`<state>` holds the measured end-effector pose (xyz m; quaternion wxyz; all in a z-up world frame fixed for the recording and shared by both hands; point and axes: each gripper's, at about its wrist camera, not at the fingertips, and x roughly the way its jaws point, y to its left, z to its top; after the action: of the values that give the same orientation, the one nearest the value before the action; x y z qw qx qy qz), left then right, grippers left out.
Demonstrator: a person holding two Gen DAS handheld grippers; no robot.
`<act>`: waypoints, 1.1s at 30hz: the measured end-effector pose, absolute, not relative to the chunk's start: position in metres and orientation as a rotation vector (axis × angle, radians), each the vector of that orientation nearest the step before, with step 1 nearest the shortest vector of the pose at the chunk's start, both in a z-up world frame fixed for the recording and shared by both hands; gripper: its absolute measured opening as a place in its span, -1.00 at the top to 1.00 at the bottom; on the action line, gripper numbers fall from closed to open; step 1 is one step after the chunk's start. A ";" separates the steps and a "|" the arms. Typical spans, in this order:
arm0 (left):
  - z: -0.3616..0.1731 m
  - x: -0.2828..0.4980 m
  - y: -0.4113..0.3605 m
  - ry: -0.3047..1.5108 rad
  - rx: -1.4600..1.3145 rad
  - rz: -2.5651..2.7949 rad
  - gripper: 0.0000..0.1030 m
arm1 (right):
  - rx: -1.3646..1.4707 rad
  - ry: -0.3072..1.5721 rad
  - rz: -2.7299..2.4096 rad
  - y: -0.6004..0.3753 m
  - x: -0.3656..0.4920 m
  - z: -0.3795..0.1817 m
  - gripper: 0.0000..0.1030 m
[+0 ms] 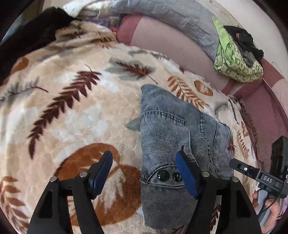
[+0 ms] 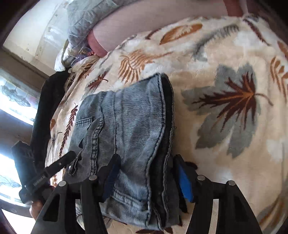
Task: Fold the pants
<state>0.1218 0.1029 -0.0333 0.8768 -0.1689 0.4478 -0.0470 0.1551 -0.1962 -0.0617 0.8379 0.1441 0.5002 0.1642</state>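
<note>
The pants are faded blue-grey jeans (image 1: 172, 136), folded into a compact bundle on a cream leaf-print blanket (image 1: 72, 111). In the left wrist view my left gripper (image 1: 145, 172) is open just above the bundle's waistband end with its two black buttons; the right finger is over the denim, the left finger over the blanket. In the right wrist view the jeans (image 2: 129, 122) lie between the spread blue-padded fingers of my right gripper (image 2: 147, 174), which is open around the near end of the bundle. The right gripper also shows in the left wrist view (image 1: 259, 176).
A pink bolster (image 1: 171, 46) and grey pillow (image 1: 172, 12) lie at the bed's far edge. A green patterned cloth (image 1: 235, 63) with dark clothes on it sits at the right. A black garment (image 1: 27, 39) lies at the far left. A window (image 2: 16, 97) is at the left.
</note>
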 end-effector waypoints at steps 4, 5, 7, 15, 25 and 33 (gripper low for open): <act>-0.020 0.080 0.083 0.842 -0.254 -0.091 -0.64 | 0.289 0.917 0.365 -0.193 0.106 -0.043 -0.53; -0.029 0.076 0.072 0.860 -0.200 -0.073 -0.65 | 0.260 0.925 0.338 -0.190 0.102 -0.051 -0.59; -0.055 0.083 0.056 0.956 -0.121 -0.070 -0.66 | 0.169 1.036 0.293 -0.178 0.104 -0.083 -0.61; 0.016 0.031 0.048 0.770 -0.103 0.000 -0.67 | 0.123 0.851 0.250 -0.197 0.042 -0.010 -0.71; 0.039 -0.022 0.016 0.750 -0.058 -0.006 -0.70 | -0.054 0.785 0.211 -0.196 -0.039 0.002 -0.98; 0.047 -0.033 0.000 0.756 -0.005 -0.013 -0.85 | -0.080 0.801 0.194 -0.198 -0.050 -0.005 -0.98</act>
<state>-0.0332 0.0004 0.0466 0.9293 -0.0024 0.3692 -0.0064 -0.0497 -0.1984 -0.0050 0.9154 -0.0388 0.3893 0.0944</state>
